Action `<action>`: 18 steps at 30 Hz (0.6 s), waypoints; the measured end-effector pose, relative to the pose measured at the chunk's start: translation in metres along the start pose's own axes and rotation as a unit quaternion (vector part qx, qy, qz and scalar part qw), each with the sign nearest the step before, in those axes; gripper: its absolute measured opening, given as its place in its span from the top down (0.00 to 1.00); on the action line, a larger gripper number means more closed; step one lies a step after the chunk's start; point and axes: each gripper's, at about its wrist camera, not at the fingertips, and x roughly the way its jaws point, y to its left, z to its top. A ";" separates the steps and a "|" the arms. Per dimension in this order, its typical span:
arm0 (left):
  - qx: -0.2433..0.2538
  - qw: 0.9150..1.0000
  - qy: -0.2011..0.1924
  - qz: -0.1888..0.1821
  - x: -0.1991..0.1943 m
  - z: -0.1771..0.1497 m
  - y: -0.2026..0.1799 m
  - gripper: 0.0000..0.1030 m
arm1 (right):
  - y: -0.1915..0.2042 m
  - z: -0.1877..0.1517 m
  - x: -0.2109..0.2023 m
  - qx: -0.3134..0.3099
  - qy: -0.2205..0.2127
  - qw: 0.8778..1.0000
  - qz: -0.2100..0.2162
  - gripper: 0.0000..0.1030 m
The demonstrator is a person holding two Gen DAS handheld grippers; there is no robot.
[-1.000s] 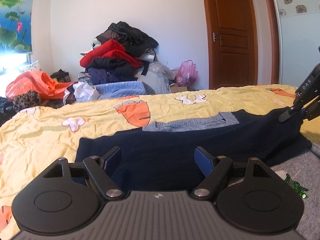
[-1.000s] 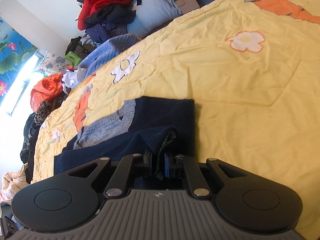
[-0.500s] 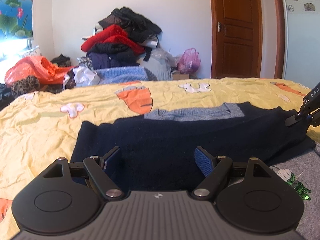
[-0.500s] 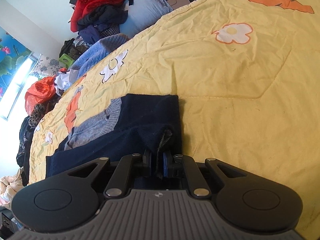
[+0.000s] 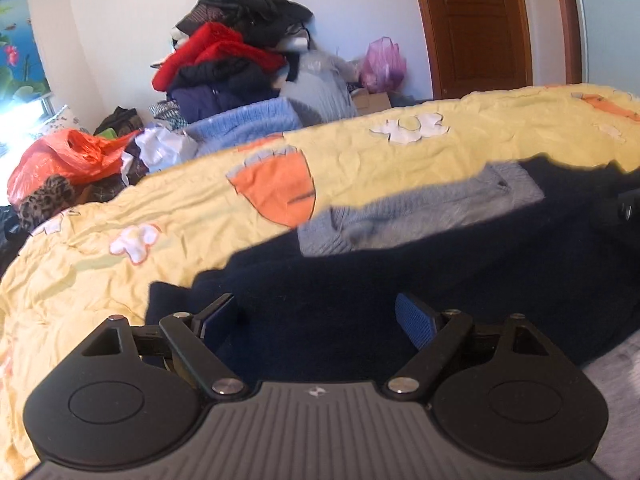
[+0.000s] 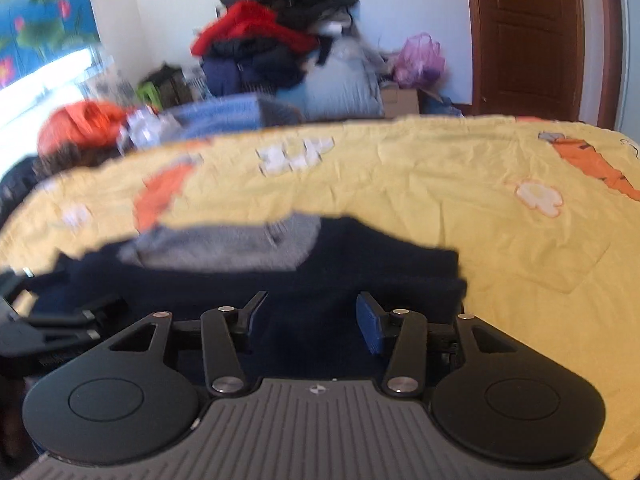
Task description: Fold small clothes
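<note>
A bed (image 5: 400, 168) under a yellow quilt fills the middle of both views, with a heap of clothes (image 5: 236, 56) against the wall at upper centre. The navy sweater (image 5: 440, 280) lies spread on the quilt – its grey collar (image 5: 420, 212) just above centre, apparently folded, though blurred. The left gripper (image 5: 316, 316) hovers over it, fingers wide and opening, nothing between. The right gripper (image 6: 308, 316) is opening too, fingers clear of the cloth.

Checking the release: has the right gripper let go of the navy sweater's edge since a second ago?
Yes. The right gripper is opening, nothing pinched; the navy sweater lies on the yellow bedspread.
</note>
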 end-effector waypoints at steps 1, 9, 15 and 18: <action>-0.009 1.000 -0.004 -0.009 0.002 -0.004 0.006 0.12 | -0.002 -0.006 0.006 -0.016 -0.013 1.000 -0.008 0.51; -0.086 0.995 0.036 -0.041 0.020 0.000 0.033 0.00 | 0.002 -0.015 0.008 -0.101 -0.042 0.992 -0.054 0.50; -0.097 0.995 -0.007 -0.028 -0.038 -0.014 0.032 0.00 | 0.018 -0.031 -0.054 -0.043 -0.079 0.995 -0.033 0.34; -0.075 0.997 0.006 -0.019 -0.039 -0.026 0.024 0.00 | 0.020 -0.050 -0.055 -0.020 -0.058 0.998 -0.030 0.28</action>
